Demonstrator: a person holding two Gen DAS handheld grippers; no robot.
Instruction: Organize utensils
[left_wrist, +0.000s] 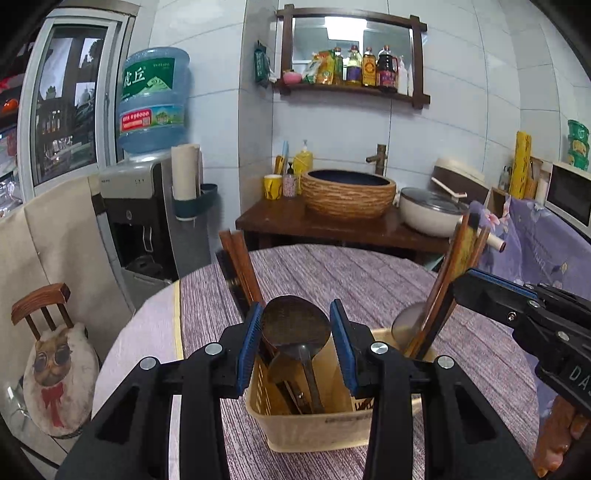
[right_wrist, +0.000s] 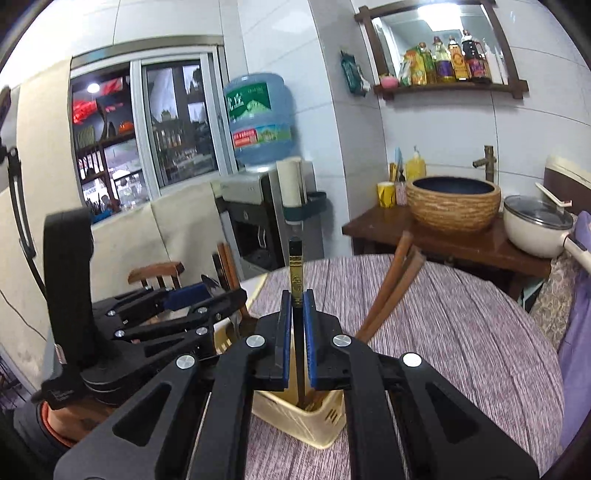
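Note:
A cream plastic utensil holder (left_wrist: 314, 428) stands on the round table, also in the right wrist view (right_wrist: 306, 417). My left gripper (left_wrist: 295, 332) is open, its pads either side of a metal spoon (left_wrist: 295, 325) standing bowl-up in the holder's left compartment. Brown chopsticks (left_wrist: 242, 266) lean out beside it. My right gripper (right_wrist: 294, 328) is shut on a dark chopstick with a gold end (right_wrist: 295, 273), upright over the right compartment; it shows at the right of the left wrist view (left_wrist: 458, 291). More brown chopsticks (right_wrist: 391, 288) and a second spoon (left_wrist: 406, 323) stand there.
The table has a purple striped cloth (left_wrist: 369, 273). Behind it are a wooden counter (left_wrist: 332, 225) with a woven basin (left_wrist: 349, 194) and a white pot (left_wrist: 428, 212). A water dispenser (left_wrist: 147, 206) and a small chair (left_wrist: 44, 310) are at the left.

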